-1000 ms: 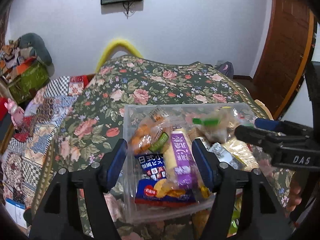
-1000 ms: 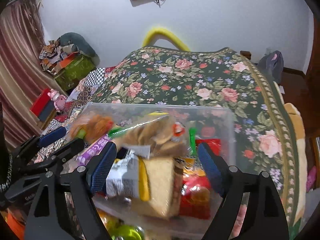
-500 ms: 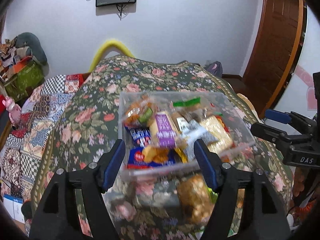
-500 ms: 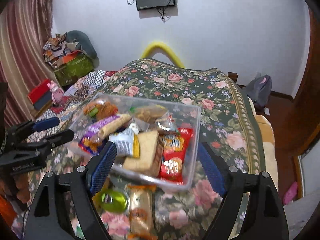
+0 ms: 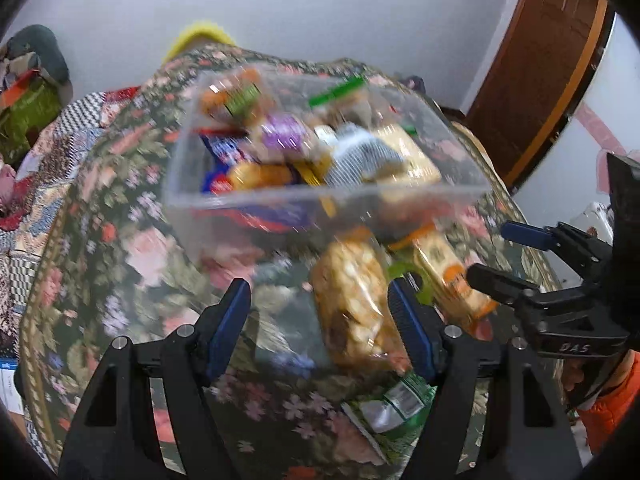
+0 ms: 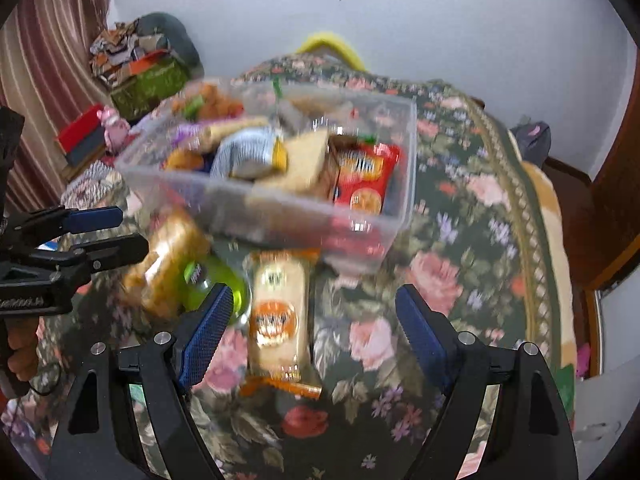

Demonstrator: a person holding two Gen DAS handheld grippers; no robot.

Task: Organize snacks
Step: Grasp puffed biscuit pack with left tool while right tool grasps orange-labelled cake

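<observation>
A clear plastic bin (image 5: 320, 200) full of snack packets stands on the floral bedspread; it also shows in the right wrist view (image 6: 280, 208). In front of it lie a golden snack bag (image 5: 352, 304), an orange-and-cream biscuit packet (image 6: 276, 312), a green packet (image 6: 208, 280) and a green-and-white wrapper (image 5: 392, 404). My left gripper (image 5: 320, 328) is open and empty above the golden bag. My right gripper (image 6: 308, 328) is open and empty above the biscuit packet. Both views are blurred.
The floral bedspread (image 6: 460, 280) covers the bed; its right edge drops toward a wooden door (image 5: 540, 60). A patchwork quilt (image 5: 40, 160) and piled clutter (image 6: 140, 64) lie to the left. A white wall stands behind.
Both grippers have pulled back and up from the bin. The bin now sits farther away, and the loose packets in front of it have come into view.
</observation>
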